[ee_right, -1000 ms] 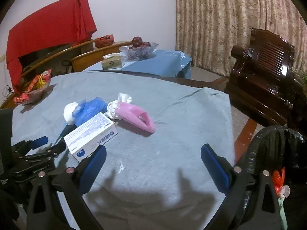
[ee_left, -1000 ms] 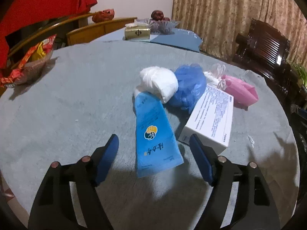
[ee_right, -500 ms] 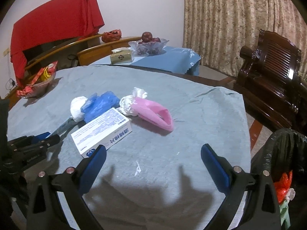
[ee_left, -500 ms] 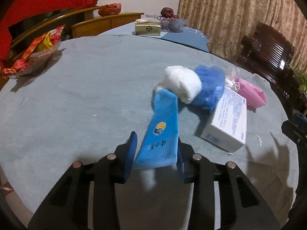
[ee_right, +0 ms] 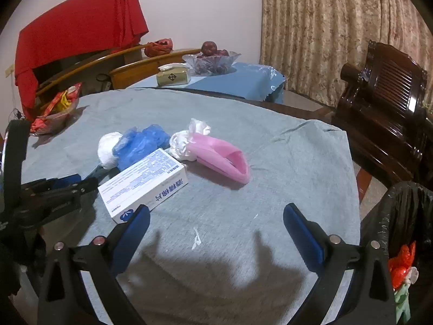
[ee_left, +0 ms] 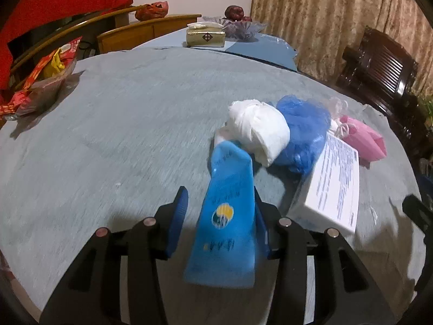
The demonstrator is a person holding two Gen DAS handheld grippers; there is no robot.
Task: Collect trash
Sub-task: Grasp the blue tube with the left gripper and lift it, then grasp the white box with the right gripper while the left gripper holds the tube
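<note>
A blue squeeze tube (ee_left: 230, 203) lies lengthwise between the jaws of my left gripper (ee_left: 219, 200), which are opening. The right pad touches the tube's edge, and a strip of cloth shows between the tube and the left pad. Its cap end reaches a white wad (ee_left: 259, 130) beside a crumpled blue bag (ee_left: 303, 132). A white printed box (ee_right: 143, 181) and a pink scoop-shaped piece (ee_right: 219, 157) with white tissue lie close by. My right gripper (ee_right: 216, 222) hovers wide open over bare cloth with nothing in it. The left gripper (ee_right: 67, 187) also shows at the right wrist view's left edge.
A black-lined trash bin (ee_right: 400, 216) with red scraps stands off the table's right edge. A bowl of snack packets (ee_left: 40, 86) sits far left on the grey tablecloth (ee_left: 121, 135). Behind are a tissue box (ee_left: 205, 36), a fruit bowl (ee_right: 211, 59) and a dark wooden chair (ee_right: 384, 86).
My left gripper came forward and its jaws closed in around the blue tube, then eased apart. The tube's tail now sits nearer the camera. The right gripper has hardly moved.
</note>
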